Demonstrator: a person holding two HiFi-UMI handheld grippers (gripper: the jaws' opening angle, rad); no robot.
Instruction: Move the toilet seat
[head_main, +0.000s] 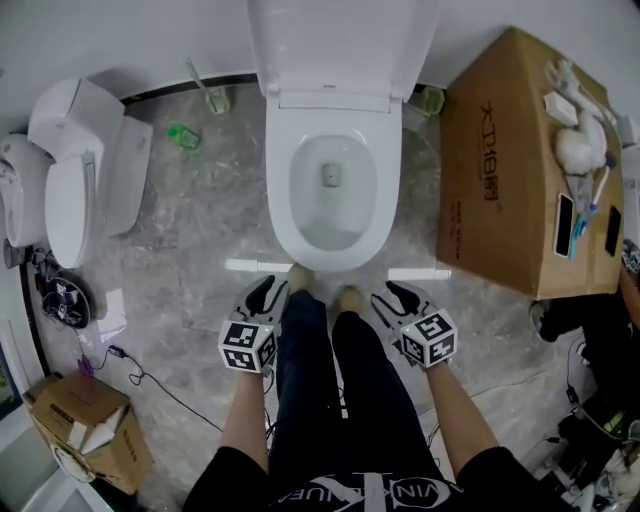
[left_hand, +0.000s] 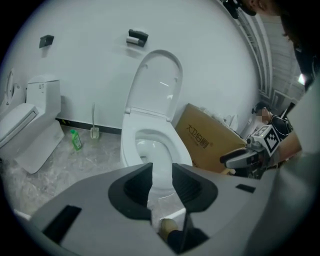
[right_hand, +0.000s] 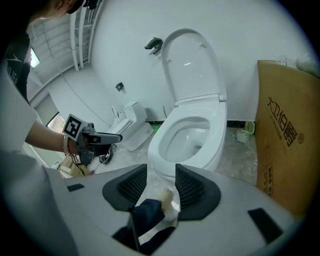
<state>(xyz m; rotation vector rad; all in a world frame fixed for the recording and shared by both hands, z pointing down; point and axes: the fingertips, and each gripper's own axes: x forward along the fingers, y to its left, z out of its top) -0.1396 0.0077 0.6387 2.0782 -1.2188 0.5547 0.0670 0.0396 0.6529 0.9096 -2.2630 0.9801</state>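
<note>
Since jaws gape empty on left gripper (head_main: 268, 291) and right gripper (head_main: 394, 294), a sloppy pinch could slam the raised toilet seat (head_main: 340, 45) ahead.

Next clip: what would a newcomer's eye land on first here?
The white toilet at centre, its seat and lid raised against the wall. Just below it, the left gripper and right gripper hang open and empty beside the person's legs. A large cardboard box stands to the right, and a second toilet at the left.
</note>
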